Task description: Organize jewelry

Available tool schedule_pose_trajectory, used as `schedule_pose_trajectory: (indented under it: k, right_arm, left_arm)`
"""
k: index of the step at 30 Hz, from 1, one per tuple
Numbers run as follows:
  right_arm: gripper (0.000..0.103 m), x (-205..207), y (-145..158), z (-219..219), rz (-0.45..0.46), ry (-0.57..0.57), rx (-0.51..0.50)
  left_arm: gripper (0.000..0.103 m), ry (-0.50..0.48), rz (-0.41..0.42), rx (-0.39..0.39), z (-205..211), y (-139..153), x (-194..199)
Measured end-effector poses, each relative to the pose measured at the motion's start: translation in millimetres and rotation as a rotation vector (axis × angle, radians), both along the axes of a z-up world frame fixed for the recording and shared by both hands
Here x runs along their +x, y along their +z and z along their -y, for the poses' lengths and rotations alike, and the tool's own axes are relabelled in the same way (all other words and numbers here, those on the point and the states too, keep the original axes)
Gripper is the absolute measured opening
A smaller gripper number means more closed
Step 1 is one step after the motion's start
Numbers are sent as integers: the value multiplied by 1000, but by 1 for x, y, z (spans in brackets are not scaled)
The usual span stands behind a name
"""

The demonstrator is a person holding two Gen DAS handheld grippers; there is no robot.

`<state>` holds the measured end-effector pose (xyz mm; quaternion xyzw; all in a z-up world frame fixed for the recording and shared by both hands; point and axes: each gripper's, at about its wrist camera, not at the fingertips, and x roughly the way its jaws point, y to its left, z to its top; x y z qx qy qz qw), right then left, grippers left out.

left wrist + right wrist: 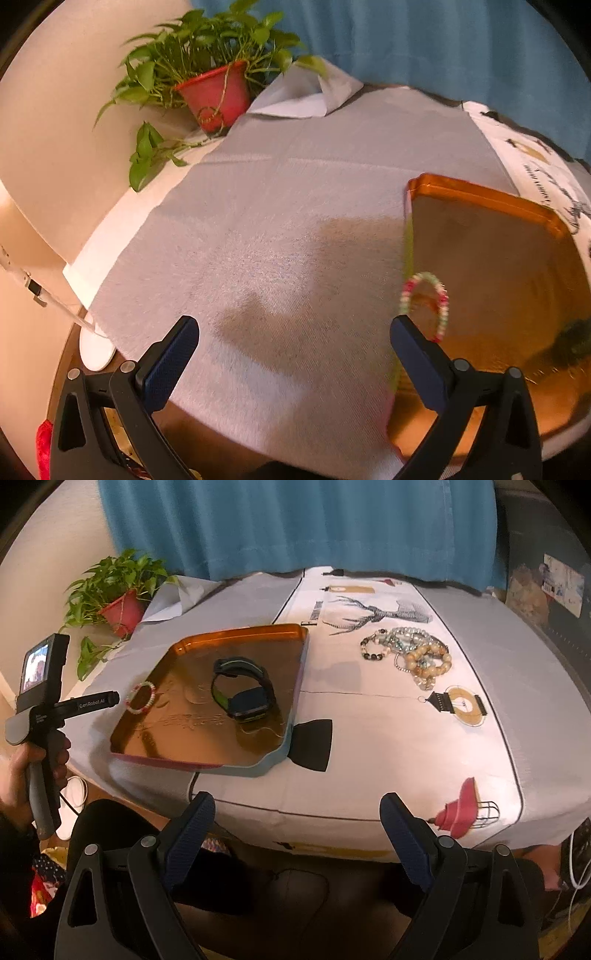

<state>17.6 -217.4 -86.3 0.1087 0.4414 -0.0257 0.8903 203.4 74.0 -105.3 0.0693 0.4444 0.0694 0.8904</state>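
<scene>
Next target: heap of bead bracelets (408, 653) on the printed cloth (388, 738), not yet in the tray.
Bearing from right gripper (297, 834): ahead and a little right, well apart; nothing in the path.
Bearing from left gripper (295, 350): heap out of its view; in the right wrist view, far across the orange tray (240, 635) from it.
Nearer hand: right, judged from both views.
Long axis of heap: roughly left to right across the table, with a tail of loops trailing toward the near edge.
Look of heap: pale amber round beads, clear glassy green-blue beads, one strand of mixed white and dark beads; loops overlap, so lifting one may drag others.
Already in tray: black and green smartwatch (242, 688) near the middle; pink, white and green bead bracelet (426, 304) at the tray's left rim, just beyond the left gripper's right fingertip.
Right gripper state: spread wide, empty.
Left gripper state: spread wide, empty, above grey cloth (277, 221) beside the tray.
</scene>
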Motion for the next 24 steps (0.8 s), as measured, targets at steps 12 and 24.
schedule_pose_trajectory:
  k: [12,24]
  right_arm:
    - [91,12,-14,1,-37,-9,12]
    - [91,-14,9,29,31,-84,21]
  left_arm:
    - [102,-102,9,18,26,-5,6]
    - [102,-232,32,-1,67,30,-45]
